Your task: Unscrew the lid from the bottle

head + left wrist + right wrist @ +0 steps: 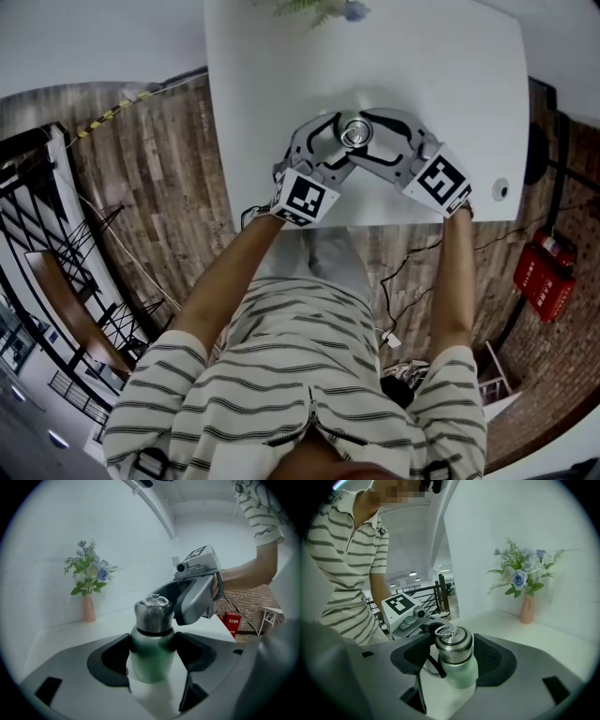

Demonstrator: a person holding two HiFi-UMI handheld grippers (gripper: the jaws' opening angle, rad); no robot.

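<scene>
White table (281,94) over wood floor (159,169): left tool (152,641) clamps bottle (151,663), right tool (453,653) released.

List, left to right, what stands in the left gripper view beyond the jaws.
vase → bottle → red box
</scene>
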